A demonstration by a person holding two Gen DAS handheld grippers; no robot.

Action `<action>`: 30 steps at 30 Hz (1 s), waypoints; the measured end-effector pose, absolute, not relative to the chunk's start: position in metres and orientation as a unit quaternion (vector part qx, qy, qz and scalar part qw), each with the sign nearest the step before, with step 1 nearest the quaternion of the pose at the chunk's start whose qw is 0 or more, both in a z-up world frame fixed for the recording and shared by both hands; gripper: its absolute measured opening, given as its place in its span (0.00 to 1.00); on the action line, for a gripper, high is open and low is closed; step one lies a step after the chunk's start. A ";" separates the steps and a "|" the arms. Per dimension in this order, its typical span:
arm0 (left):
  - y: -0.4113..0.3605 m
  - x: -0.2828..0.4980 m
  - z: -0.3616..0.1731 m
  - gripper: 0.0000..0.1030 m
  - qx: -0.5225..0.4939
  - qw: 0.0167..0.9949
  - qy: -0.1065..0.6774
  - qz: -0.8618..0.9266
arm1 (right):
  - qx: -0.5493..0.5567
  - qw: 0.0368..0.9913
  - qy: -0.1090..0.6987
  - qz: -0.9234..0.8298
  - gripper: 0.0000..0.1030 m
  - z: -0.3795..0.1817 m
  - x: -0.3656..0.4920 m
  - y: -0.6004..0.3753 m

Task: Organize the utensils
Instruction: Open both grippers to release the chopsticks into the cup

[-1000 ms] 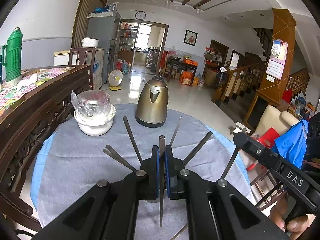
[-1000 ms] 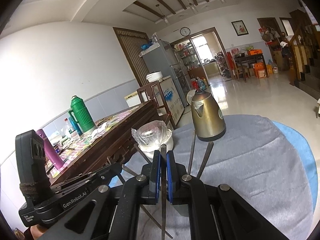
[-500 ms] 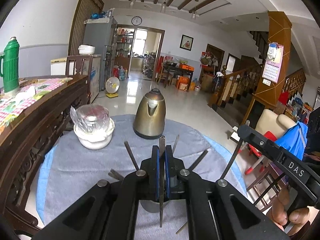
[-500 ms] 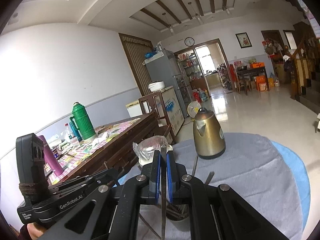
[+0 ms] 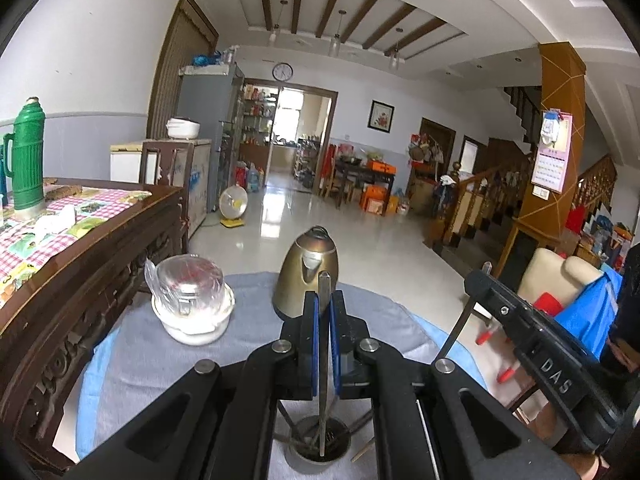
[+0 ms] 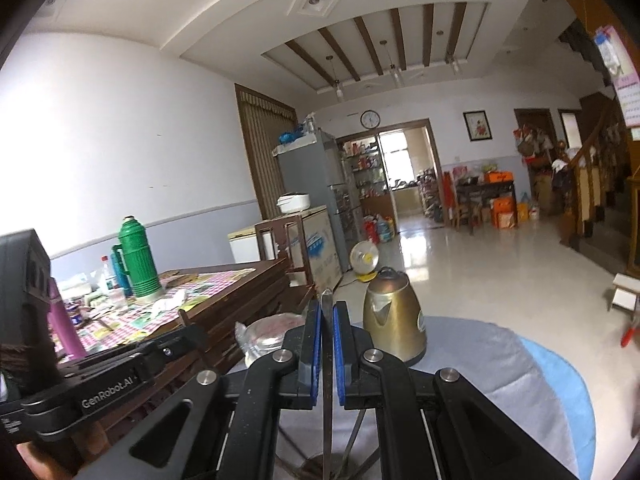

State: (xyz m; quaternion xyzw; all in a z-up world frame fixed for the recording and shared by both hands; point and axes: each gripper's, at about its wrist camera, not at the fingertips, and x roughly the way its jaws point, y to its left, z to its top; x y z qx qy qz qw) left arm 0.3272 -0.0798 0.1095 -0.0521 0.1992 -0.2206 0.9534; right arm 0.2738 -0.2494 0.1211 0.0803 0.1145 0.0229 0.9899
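Round table, holder at its near edge under my two tongs

On the table (image 5: pixel 132 364), the kettle (image 5: pixel 306 276) stands toward the far edge, and the wrapped bowl (image 5: pixel 192 312) sits to its left, nearer the left edge. The utensil holder (image 5: pixel 320 446) stands at the near edge, straight below my left tongs (image 5: pixel 324 344), with one utensil (image 5: pixel 323 360) upright between their fingers, its lower end in the holder. My right tongs (image 6: pixel 326 354) are beside them on the right, with another utensil (image 6: pixel 327 360) upright between their fingers. A wooden sideboard (image 5: pixel 80 248) runs along the table's left side, and a flask (image 5: pixel 28 160) stands on it, toward its far left end.
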 end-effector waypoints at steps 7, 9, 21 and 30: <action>-0.089 0.340 0.094 0.05 -0.052 0.961 0.184 -0.201 | 0.062 0.992 0.112 0.009 0.06 0.105 0.289 -0.236; -0.089 0.344 0.088 0.05 -0.051 0.962 0.185 -0.194 | 0.058 0.991 0.117 0.008 0.06 0.099 0.292 -0.233; -0.086 0.355 0.056 0.05 -0.065 0.959 0.208 -0.183 | 0.059 0.987 0.148 0.005 0.06 0.067 0.296 -0.234; -0.082 0.348 0.043 0.05 -0.063 0.956 0.218 -0.186 | 0.077 0.982 0.174 0.002 0.06 0.050 0.293 -0.241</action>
